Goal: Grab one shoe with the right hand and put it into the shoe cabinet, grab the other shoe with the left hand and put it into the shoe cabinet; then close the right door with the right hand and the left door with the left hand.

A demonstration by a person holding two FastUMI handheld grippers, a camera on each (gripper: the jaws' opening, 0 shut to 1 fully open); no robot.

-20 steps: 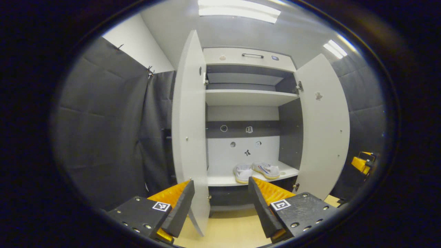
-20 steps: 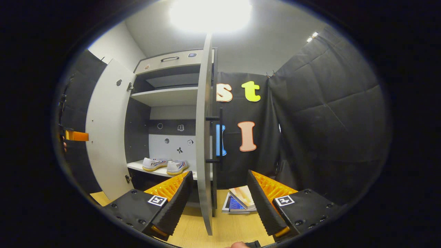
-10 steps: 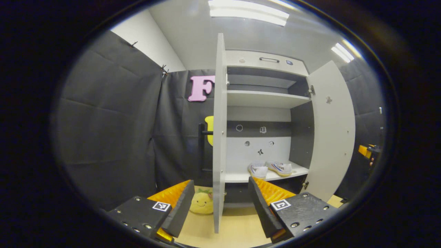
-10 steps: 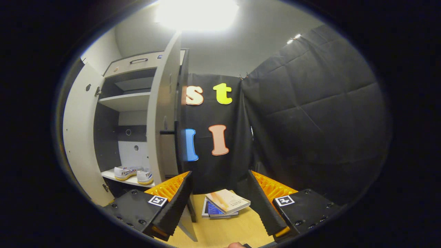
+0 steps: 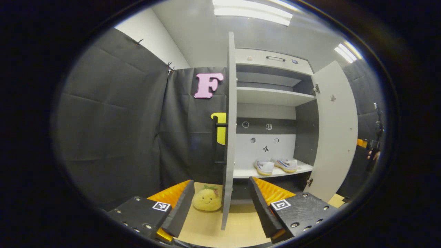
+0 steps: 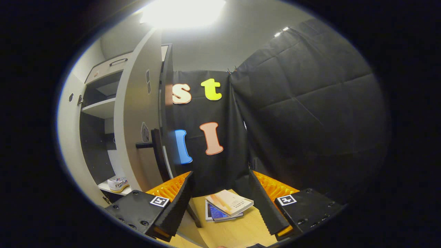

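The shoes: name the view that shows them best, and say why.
The left gripper view: both shoes sit in plain sight on the cabinet's lower shelf. The right gripper view catches one shoe, partly hidden behind the right door.

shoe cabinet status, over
Left gripper open, empty; right gripper open, empty. Both shoes on the lower shelf, left door and right door not shut. Nothing blocking either door's swing that I can see.

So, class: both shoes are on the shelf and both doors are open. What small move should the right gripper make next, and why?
Probably swing the open right gripper left onto the right door and push it closed. Both shoes already rest inside, and that door comes first.
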